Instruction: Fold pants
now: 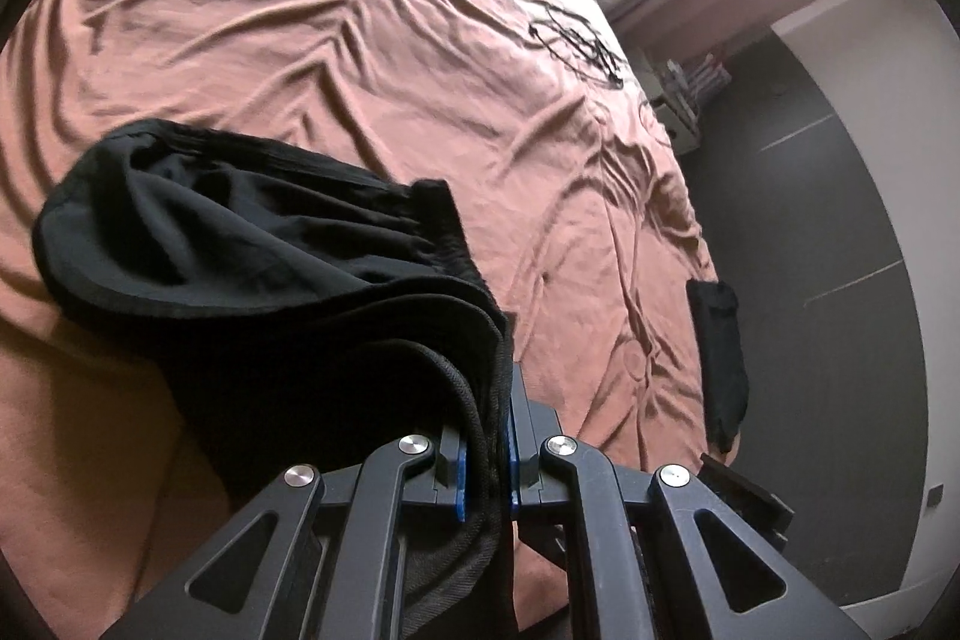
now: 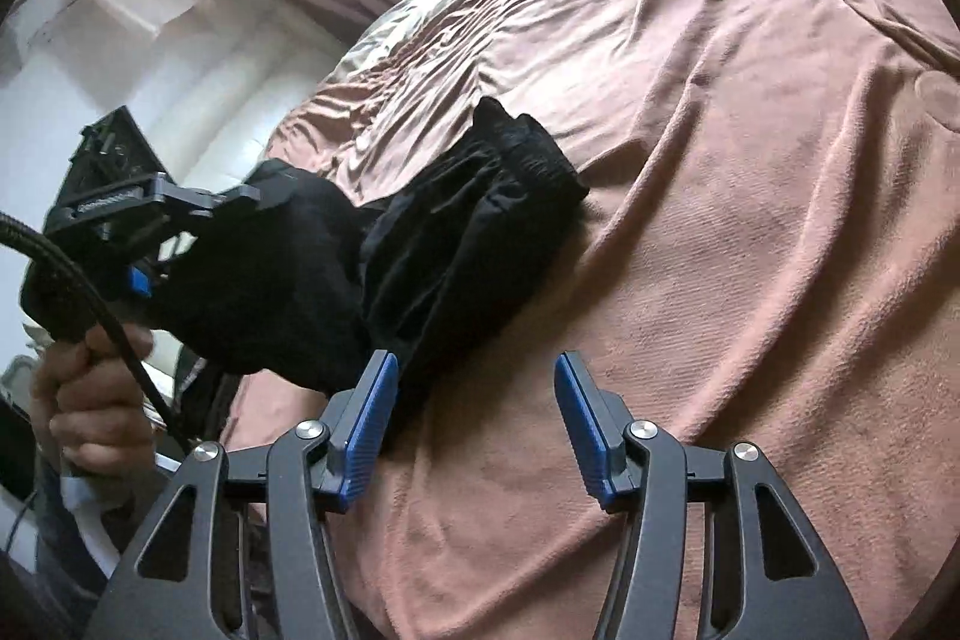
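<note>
The black pants (image 1: 240,250) lie bunched on the brown bedsheet (image 1: 360,40), waistband end away from me. My left gripper (image 1: 486,460) is shut on a thick fold of the pants, which drapes from its blue pads down onto the bed. In the right wrist view the pants (image 2: 468,220) stretch from the left gripper (image 2: 144,280), held by a person's hand (image 2: 90,400), across the sheet. My right gripper (image 2: 474,400) stands open over bare sheet with nothing between its pads. Its left pad (image 2: 366,430) sits just beside the pants' near edge.
A dark folded cloth (image 1: 720,358) hangs at the bed's right edge. A tangle of black cable (image 1: 576,40) lies farther up the sheet. Dark floor (image 1: 810,220) runs beside the bed. Pillows and a bright window sit at the far end.
</note>
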`<state>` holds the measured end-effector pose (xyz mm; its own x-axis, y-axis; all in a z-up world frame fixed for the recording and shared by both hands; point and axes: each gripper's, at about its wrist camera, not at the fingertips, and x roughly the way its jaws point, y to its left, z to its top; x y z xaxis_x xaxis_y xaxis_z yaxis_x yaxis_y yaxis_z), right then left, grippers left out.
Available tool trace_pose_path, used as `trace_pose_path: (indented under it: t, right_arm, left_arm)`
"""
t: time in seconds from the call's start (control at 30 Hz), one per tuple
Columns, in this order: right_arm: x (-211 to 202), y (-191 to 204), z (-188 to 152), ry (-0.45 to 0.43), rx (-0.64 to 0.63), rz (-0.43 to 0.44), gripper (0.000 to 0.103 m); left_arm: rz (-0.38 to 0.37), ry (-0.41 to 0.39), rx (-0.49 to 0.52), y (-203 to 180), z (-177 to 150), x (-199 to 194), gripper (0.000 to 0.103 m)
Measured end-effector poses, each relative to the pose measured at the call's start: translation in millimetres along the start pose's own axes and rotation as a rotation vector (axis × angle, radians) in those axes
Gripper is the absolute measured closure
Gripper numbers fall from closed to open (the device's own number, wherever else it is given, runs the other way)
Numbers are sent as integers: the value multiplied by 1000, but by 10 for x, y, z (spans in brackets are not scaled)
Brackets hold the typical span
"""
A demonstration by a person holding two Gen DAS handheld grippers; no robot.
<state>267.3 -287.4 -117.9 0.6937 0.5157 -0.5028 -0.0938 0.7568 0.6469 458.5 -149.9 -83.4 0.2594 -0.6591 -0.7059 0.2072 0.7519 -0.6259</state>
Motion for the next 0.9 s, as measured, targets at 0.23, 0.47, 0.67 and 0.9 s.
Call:
trace_pose_path:
  t: [0.23,0.47,0.67,0.9]
  right_arm:
    - [-106,-175,31,-6,61,-18,50]
    - [-302,-309,50,-48,119,-1,50]
    - [-425,-450,87,-118,165,19,50]
    - [-338,-387,69,-116,127,84,35]
  left_arm:
    - [15,71,16,-142,-38,362,92]
    - [-68,108,35,-293,-80,513,42]
    - [-52,68,47,-218,-66,296,31]
    - [6,16,-12,232,-50,1,17]
